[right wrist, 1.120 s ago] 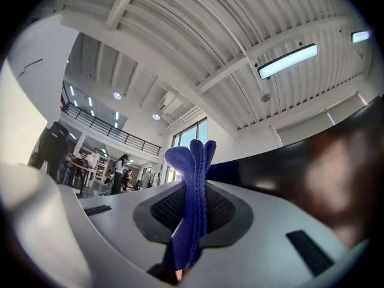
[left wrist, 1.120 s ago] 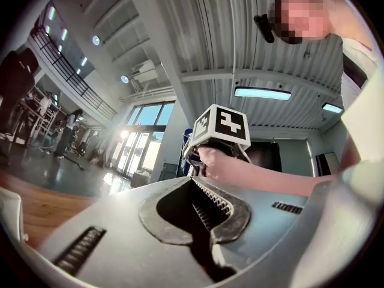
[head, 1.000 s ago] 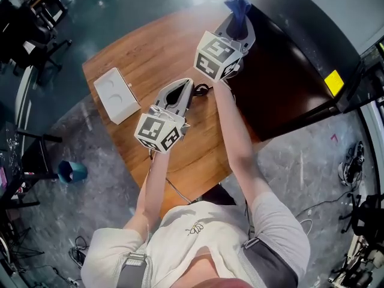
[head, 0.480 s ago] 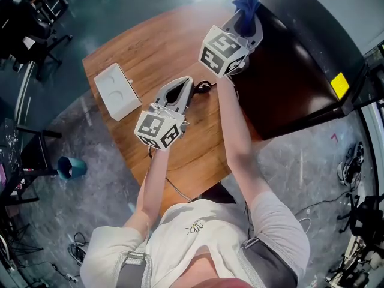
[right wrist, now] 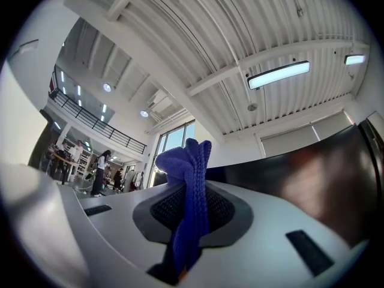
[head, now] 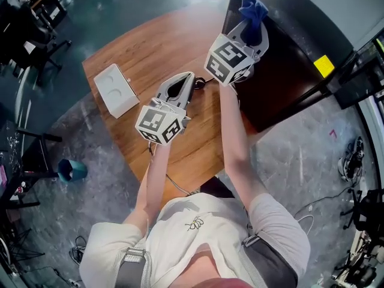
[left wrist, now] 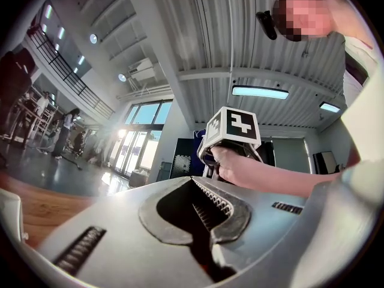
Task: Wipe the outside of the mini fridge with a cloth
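- The wooden worktop (head: 153,47) fills the middle of the head view. A white box (head: 117,90) sits near its left edge, well apart from the work.
- The mini fridge (head: 294,41) is a glossy black box at the worktop's right side, with a yellow sticker (head: 323,66) on its far face. Nothing braces it, so a hard sideways wipe could slide or rock it.
- The right gripper (head: 252,29) is raised to the fridge's upper left corner, and the person's arm reaches across the worktop to hold it there. Its jaws are clamped on the cloth (right wrist: 191,185).
- The left gripper (left wrist: 201,200) hangs over the middle of the worktop, well short of the fridge. Its jaws are together with nothing between them, so it is idle and cannot steady the fridge from there.
- The blue knitted cloth is pinched in a narrow fold, and a tuft stands up past the jaw tips against the fridge's top edge. I cannot tell whether it is actually touching.
- Because only that small tuft sticks out, a steep angle could bring the hard gripper shell onto the glossy panel and scuff it.
- Drag along the surface could also pull the fold out of the clamp.
- A dark cable (head: 201,84) lies on the worktop between the two grippers, where a lowered arm could snag it.
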A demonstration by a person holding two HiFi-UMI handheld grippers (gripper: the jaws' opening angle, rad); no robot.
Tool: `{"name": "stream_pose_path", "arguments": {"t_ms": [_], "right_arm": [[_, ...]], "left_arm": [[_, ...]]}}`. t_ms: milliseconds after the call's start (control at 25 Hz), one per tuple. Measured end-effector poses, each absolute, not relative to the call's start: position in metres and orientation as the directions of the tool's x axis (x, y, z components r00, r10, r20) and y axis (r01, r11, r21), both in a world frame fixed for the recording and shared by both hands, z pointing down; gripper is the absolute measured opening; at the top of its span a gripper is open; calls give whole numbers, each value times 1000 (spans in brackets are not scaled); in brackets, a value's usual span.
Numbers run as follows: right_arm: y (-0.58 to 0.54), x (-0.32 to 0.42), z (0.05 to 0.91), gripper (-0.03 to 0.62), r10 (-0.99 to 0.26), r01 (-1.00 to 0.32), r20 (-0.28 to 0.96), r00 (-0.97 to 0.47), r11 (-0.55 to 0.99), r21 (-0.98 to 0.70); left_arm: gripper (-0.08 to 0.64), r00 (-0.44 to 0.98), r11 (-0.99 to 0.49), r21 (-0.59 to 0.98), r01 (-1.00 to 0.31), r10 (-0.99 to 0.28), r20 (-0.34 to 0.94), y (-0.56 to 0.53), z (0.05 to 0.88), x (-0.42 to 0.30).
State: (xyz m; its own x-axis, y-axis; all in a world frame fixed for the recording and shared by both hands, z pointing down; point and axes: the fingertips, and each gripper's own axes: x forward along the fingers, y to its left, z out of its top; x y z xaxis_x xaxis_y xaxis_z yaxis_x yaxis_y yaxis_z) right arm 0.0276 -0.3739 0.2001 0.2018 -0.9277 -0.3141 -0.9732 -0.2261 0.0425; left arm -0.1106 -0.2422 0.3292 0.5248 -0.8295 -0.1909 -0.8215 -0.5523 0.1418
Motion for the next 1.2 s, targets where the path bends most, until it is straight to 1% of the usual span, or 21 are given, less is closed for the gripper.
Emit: {"name": "stream_pose_path", "arguments": {"t_ms": [240, 480, 800, 1200], "right_arm": [[-330, 65, 198, 61, -923, -967, -310, 226, -250, 40], [-286, 98, 198, 61, -915, -961, -323, 243, -273, 51], [-243, 141, 197, 61, -905, -953, -331, 266, -299, 55], [-205, 173, 198, 61, -900, -939, -329, 287, -331, 88]], "left_arm": [[5, 534, -566, 121, -815, -816, -219, -218, 312, -88], [5, 538, -579, 137, -804, -805, -250, -199, 300, -74], [5, 611, -653, 105, -750, -745, -268, -185, 284, -26], [5, 642, -689, 107, -716, -712, -285, -179, 273, -5]]}}
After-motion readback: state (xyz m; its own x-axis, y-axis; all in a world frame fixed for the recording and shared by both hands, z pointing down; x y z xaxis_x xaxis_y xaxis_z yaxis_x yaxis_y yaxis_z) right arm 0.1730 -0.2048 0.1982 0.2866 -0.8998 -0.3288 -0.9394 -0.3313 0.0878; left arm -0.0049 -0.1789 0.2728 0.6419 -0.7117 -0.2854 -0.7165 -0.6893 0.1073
